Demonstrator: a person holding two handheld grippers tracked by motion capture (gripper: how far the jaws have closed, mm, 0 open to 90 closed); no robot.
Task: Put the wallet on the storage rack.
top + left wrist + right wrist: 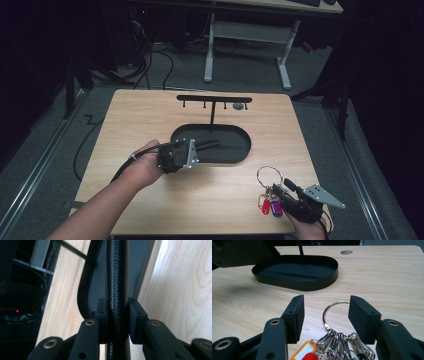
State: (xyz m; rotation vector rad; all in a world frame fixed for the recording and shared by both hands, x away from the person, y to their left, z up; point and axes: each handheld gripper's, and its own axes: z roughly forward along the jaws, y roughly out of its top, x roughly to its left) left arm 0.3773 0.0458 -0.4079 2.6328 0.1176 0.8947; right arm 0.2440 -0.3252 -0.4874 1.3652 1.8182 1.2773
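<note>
My left hand-held gripper (pixel 212 145) sits over the near-left rim of the black oval tray (pixel 240 155), and in the left gripper view its jaws are pinching the tray's thin upright rim (pixel 117 277) between the pads. I take that as steadying the stand: the tray carries a slim post (pixel 212 112) topped by a crossbar with small pegs (pixel 214 99), and the whole thing looks like light sheet metal that would skid on the tabletop (pixel 150 115) if bumped.

My right hand-held gripper (pixel 282 192) is at the near-right corner with its jaws spread, one on each side of the key ring (pixel 336 315), not touching it. The ring lies flat on the wood, its clips and coloured tags (pixel 305 353) bunched toward me.

I judge the bunch to be light but floppy and jangly; the tags and clips will swing once lifted. The wire ring itself is stiff, thin and slippery, so I would close on the clustered clips just below it, or squarely across the wire, leaving the open loop free for a peg.
</note>
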